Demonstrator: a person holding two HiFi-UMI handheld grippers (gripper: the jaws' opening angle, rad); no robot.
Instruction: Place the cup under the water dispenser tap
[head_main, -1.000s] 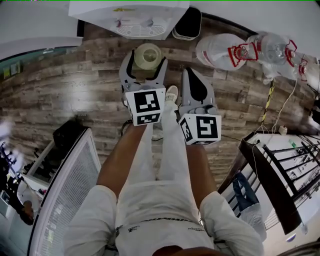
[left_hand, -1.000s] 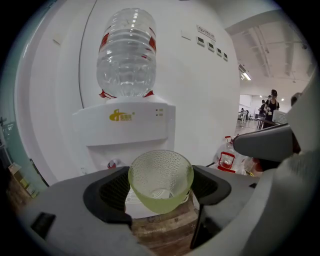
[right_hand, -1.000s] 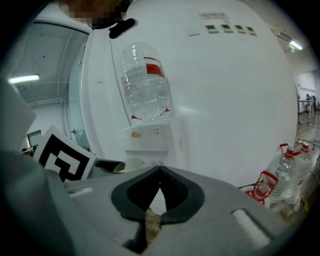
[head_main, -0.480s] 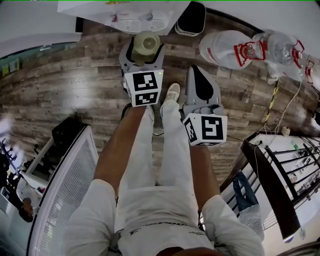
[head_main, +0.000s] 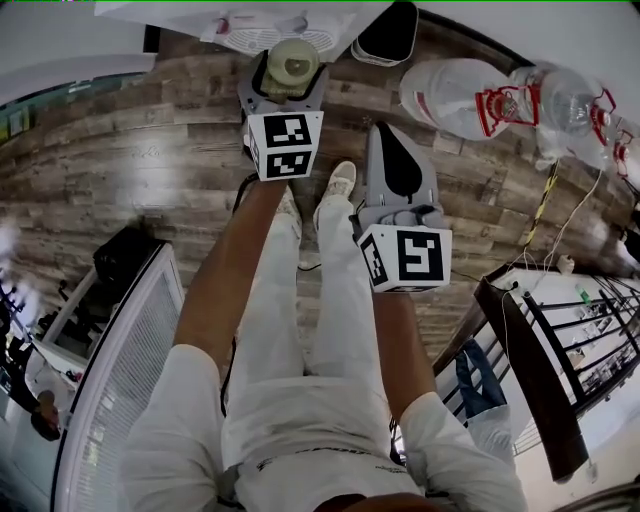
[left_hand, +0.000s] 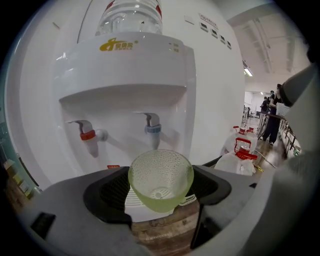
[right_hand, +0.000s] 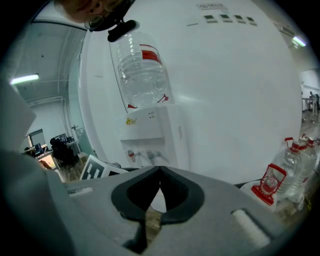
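A pale green dimpled plastic cup (left_hand: 161, 185) sits between the jaws of my left gripper (left_hand: 160, 192), which is shut on it; the cup's mouth faces the camera. In the head view the cup (head_main: 291, 62) is just in front of the white water dispenser (head_main: 255, 25). The dispenser (left_hand: 130, 100) fills the left gripper view, with a red tap (left_hand: 89, 139) on the left and a blue tap (left_hand: 152, 134) just above the cup. Its white drip tray (left_hand: 150, 202) shows behind the cup. My right gripper (head_main: 398, 160) hangs shut and empty beside the left; its jaw tips (right_hand: 159, 172) meet.
Large clear water bottles with red handles (head_main: 500, 100) lie on the wooden floor (head_main: 150, 160) at the right. A dark bin (head_main: 385, 40) stands right of the dispenser. A white radiator-like panel (head_main: 120, 390) is at lower left, a dark rack (head_main: 560, 350) at lower right.
My left gripper has carried the cup forward and down, up to the front of the dispenser. The right gripper has sunk a little.
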